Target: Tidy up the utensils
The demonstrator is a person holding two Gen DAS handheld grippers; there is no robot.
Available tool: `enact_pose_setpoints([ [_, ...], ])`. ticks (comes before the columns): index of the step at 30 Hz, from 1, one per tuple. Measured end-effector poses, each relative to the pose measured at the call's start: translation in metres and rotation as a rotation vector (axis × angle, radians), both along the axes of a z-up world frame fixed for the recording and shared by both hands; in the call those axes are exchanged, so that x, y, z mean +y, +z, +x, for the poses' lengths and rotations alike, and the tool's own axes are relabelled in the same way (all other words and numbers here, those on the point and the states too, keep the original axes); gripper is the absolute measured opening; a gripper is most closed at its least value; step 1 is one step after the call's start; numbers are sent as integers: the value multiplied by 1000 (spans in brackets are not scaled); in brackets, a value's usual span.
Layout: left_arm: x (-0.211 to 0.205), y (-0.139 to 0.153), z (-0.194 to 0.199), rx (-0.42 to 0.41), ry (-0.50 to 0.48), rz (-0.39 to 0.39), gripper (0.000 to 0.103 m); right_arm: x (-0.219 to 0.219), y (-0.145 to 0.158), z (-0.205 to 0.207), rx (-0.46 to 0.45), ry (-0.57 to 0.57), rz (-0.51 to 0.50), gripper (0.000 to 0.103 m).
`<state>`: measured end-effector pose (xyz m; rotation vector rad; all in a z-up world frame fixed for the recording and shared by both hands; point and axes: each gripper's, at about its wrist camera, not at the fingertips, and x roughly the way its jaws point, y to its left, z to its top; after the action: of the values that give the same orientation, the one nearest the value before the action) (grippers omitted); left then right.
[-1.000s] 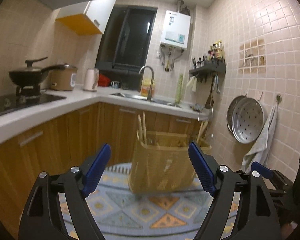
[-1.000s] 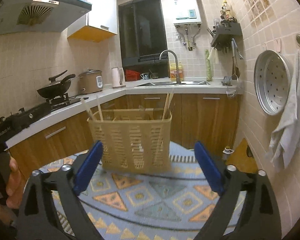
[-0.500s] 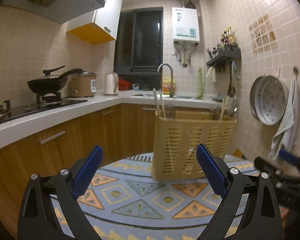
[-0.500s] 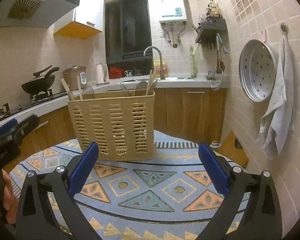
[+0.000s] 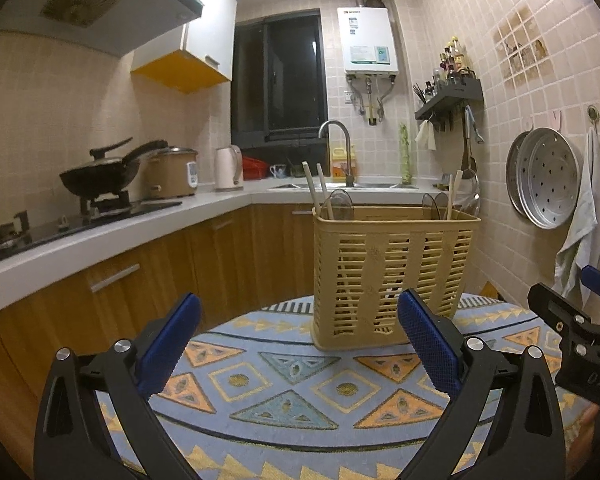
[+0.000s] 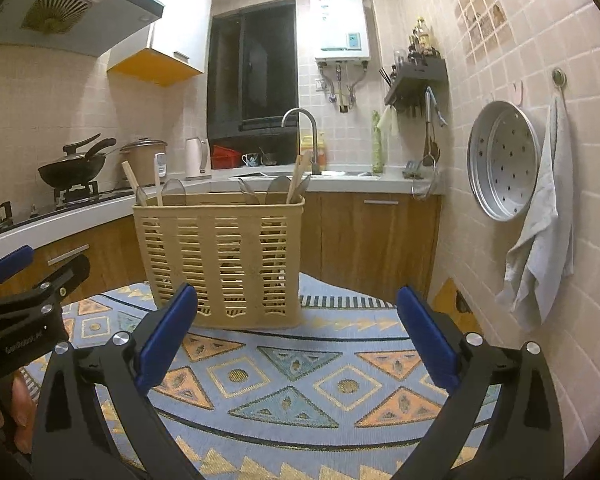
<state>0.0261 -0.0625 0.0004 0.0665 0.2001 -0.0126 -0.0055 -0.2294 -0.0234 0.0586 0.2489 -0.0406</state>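
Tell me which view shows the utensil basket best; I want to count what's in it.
The right wrist view: the basket stands unobstructed and its spoons and chopsticks show clearly above the rim. In the left wrist view the basket has its lower corner hidden behind a blue finger.

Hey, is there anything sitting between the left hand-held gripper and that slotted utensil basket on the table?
Nothing visible. The left hand-held gripper, jaws just opened wide and empty, faces the utensil basket across bare patterned tablecloth. The right hand-held gripper sits off to the side, clear of that path.
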Motion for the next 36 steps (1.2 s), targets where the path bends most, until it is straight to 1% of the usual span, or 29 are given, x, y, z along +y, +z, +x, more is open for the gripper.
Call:
enact_pose_setpoints([
  [3, -1, -1, 1, 7, -3, 6, 95, 1, 0, 0, 5, 4, -1, 95],
  [10, 2, -2, 4, 27, 2, -16, 95, 6, 0, -3, -12, 12, -24, 95],
  [16, -1, -3, 4, 31, 0, -6, 95, 10, 0, -4, -15, 13, -40, 95],
  [21, -3, -4, 8, 54, 6, 0, 95, 9, 0, -2, -4, 13, -33, 95],
  [26, -6, -4, 7, 53, 27, 15, 95, 7, -2, 4, 25, 11, -22, 95],
  [36, -9, -4, 5, 49, 31, 27, 95, 4, -4, 6, 32, 7, -7, 95],
])
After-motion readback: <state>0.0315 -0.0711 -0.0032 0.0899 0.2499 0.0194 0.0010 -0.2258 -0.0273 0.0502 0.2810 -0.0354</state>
